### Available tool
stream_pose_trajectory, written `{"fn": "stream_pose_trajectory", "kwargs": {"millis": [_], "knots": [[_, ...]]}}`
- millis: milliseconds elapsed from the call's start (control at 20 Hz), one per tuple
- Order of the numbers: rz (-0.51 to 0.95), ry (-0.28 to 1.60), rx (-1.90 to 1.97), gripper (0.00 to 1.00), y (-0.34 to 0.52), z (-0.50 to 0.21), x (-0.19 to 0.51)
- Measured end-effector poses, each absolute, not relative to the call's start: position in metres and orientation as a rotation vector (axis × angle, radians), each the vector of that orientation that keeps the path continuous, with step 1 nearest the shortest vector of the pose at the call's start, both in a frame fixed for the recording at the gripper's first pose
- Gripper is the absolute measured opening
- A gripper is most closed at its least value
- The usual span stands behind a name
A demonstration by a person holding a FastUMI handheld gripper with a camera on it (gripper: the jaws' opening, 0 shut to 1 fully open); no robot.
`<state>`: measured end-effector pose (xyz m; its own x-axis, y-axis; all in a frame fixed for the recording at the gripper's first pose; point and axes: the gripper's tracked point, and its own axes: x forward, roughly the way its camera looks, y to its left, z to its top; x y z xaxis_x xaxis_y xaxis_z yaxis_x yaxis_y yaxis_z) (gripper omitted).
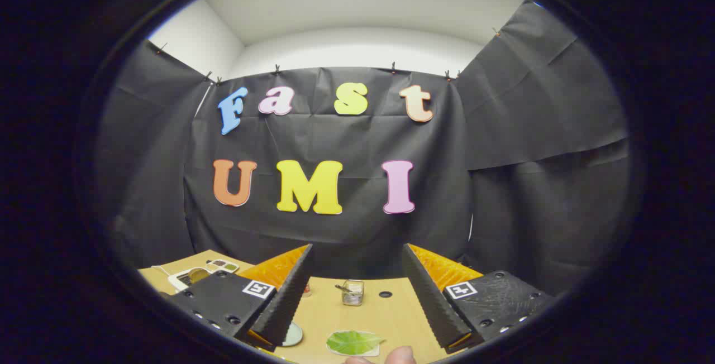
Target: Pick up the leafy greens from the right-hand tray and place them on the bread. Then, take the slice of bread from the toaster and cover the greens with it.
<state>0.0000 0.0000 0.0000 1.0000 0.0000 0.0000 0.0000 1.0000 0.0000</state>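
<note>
My gripper (357, 302) is held open above a wooden table (385, 319), its two fingers wide apart with nothing between them. A green leaf (353, 342) lies on a pale flat piece, low down between the fingers and close to me. Farther off between the fingers, a small metal toaster (352, 292) stands on the table. A white tray (192, 276) with something yellowish on it sits beyond the left finger. Beside that tray lies a small card with green and brown patches (223, 265).
A fingertip of a person (401, 355) shows just right of the leaf. A pale round plate (292, 335) peeks out beside the left finger. A dark hole (385, 294) is in the table right of the toaster. Black cloth walls close the booth behind.
</note>
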Motion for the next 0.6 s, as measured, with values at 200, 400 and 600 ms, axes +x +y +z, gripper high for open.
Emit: {"fn": "stream_pose_trajectory", "kwargs": {"millis": [200,400,600], "knots": [[-0.007,-0.006,0.0,0.95,-0.0029,0.0003,-0.0029],[0.007,0.009,0.013,0.95,-0.0002,-0.0052,-0.005],[0.017,0.02,0.013,0.95,0.0005,-0.0083,-0.004]]}}
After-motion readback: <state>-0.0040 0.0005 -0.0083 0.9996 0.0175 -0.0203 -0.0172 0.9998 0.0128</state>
